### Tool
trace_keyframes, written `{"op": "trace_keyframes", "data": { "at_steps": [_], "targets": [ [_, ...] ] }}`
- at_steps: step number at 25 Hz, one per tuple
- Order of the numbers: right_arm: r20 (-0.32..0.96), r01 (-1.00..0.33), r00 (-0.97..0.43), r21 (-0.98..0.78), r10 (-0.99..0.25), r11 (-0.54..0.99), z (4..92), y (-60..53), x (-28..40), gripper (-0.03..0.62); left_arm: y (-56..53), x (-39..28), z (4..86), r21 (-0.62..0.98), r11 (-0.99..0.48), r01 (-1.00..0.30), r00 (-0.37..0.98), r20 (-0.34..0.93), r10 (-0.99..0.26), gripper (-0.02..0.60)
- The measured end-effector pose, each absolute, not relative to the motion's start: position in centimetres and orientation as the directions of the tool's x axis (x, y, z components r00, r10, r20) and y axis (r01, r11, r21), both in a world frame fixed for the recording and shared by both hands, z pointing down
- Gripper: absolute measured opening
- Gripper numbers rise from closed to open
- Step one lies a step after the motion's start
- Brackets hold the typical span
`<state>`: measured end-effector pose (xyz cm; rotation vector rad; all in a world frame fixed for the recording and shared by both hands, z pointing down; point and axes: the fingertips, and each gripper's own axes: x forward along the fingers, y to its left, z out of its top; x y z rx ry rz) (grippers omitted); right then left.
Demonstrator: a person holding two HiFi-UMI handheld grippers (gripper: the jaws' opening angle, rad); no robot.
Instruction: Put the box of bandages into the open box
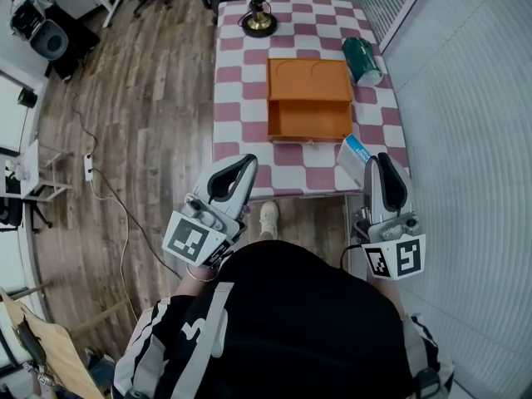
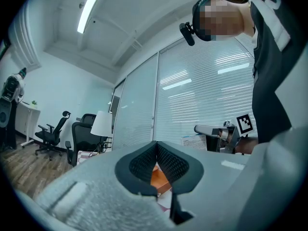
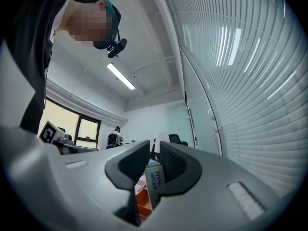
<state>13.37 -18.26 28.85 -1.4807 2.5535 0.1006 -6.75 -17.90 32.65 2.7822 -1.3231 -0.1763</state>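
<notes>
The orange open box [image 1: 309,98] lies in the middle of the checkered table [image 1: 237,110], its lid flat behind it. The box of bandages [image 1: 355,153], white with blue print, is tilted above the table's near right corner, and my right gripper [image 1: 376,163] is shut on it. In the right gripper view the box of bandages [image 3: 155,178] stands between the two jaws of the right gripper [image 3: 155,147]. My left gripper [image 1: 246,165] hovers over the near left edge of the table, shut with nothing in it. In the left gripper view the left gripper [image 2: 156,146] has its jaws meeting at the tips, and the orange box [image 2: 159,177] shows through the gap below them.
A green can [image 1: 362,60] lies on its side at the table's right, beyond the orange box. A lamp [image 1: 258,7] stands at the far edge. White blinds [image 1: 465,123] run along the right side. Wooden floor [image 1: 141,115] with a cable lies to the left.
</notes>
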Motion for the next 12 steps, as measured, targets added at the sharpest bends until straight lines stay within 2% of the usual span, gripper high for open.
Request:
{"op": "trace_keyframes", "data": {
  "at_steps": [12],
  "targets": [
    [-0.201,-0.867,-0.48,-0.036,-0.854,0.496,28.6,-22.6,11.7,0.063,-22.6,-8.2,32.0,0.093,-0.651,-0.753,0.645,-0.088,-0.759,0.003]
  ]
}}
